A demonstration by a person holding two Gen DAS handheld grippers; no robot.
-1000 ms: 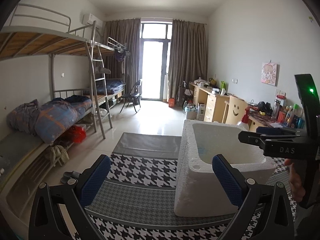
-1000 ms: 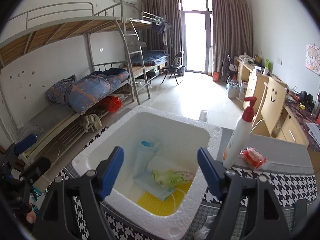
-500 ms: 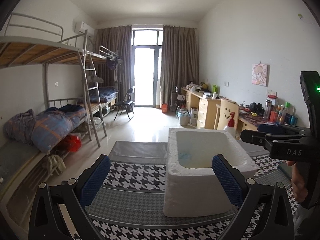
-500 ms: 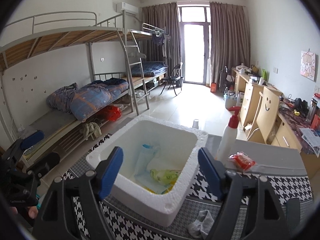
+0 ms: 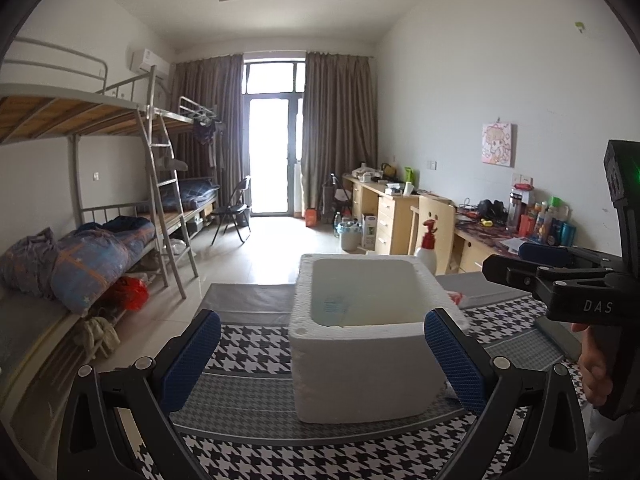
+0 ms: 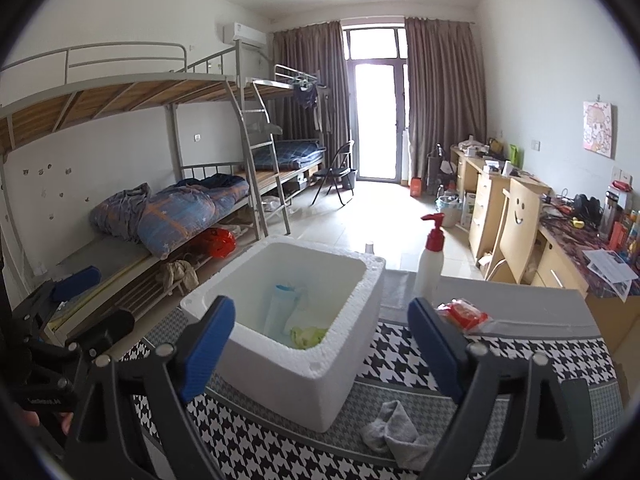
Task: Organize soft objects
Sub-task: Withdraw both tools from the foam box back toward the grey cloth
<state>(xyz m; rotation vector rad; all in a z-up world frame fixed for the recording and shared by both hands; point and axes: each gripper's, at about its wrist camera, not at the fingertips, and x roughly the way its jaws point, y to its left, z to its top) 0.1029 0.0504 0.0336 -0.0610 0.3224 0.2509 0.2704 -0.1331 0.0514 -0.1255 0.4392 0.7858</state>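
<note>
Bedding [image 6: 172,216] lay bundled on the lower bunk at nine o'clock in the right wrist view, well apart from the work area. Next, toward seven o'clock, the left hand-held gripper [image 5: 322,360] stood wide with nothing between its blue pads [image 5: 192,360]; it hung short of the near wall of the white foam box [image 5: 360,360] without touching it. At the centre, that foam box [image 6: 304,364] sat open-topped on the houndstooth cloth [image 6: 400,364] covering the surface, and inside it, against the far and right walls, lay a pale blue pouch [image 6: 280,304] and a crumpled green soft item [image 6: 308,336]. Further right, the right hand-held gripper [image 6: 320,352] also stood wide and empty, its jaws having just been opening, framing the box's near right corner from short of it. At five o'clock a grey sock [image 6: 400,436] lay crumpled on the cloth, just beside the box's near corner, outside it. Toward two o'clock, beyond the box, a white pump bottle [image 6: 430,260] with a red top stood upright, and near its right a red packet [image 6: 464,314] rested on the grey strip of the surface. A hand [image 5: 596,364] gripped the right tool's handle at the left wrist view's right edge.
</note>
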